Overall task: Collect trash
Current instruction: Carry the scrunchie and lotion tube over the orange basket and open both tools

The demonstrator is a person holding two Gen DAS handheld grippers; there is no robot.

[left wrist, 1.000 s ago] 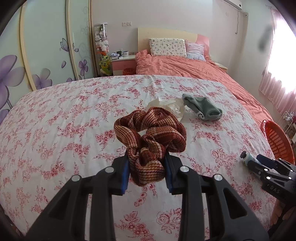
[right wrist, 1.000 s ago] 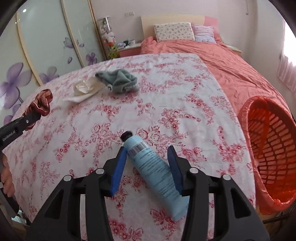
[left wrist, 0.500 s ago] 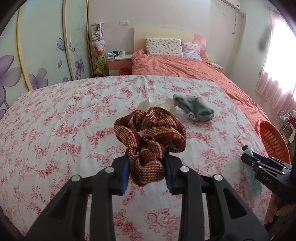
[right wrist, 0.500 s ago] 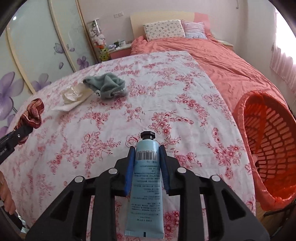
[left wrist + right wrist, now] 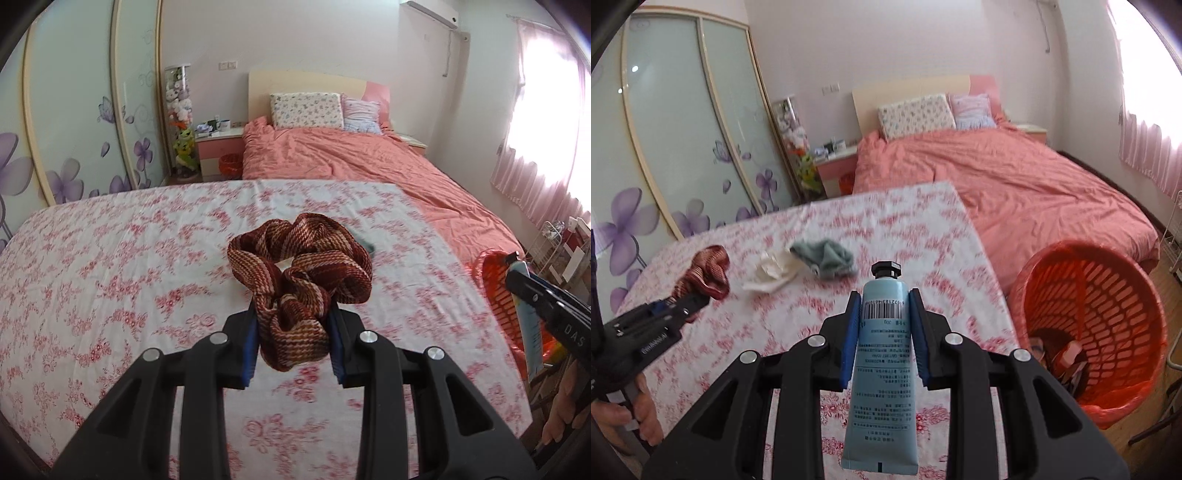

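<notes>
A red-brown striped scrunchie (image 5: 299, 284) is clamped between the pads of the left gripper (image 5: 293, 341) above the floral sheet (image 5: 110, 266). A pale blue tube (image 5: 882, 365), black cap pointing away, is gripped by the right gripper (image 5: 884, 332). A grey sock (image 5: 825, 256) and crumpled tissue (image 5: 772, 271) lie farther off, with the orange basket (image 5: 1108, 280) to the right.

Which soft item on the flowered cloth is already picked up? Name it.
The striped red-brown scrunchie, clamped in the left gripper above the cloth. The grey sock and the crumpled white tissue lie loose on the flowered cloth.
</notes>
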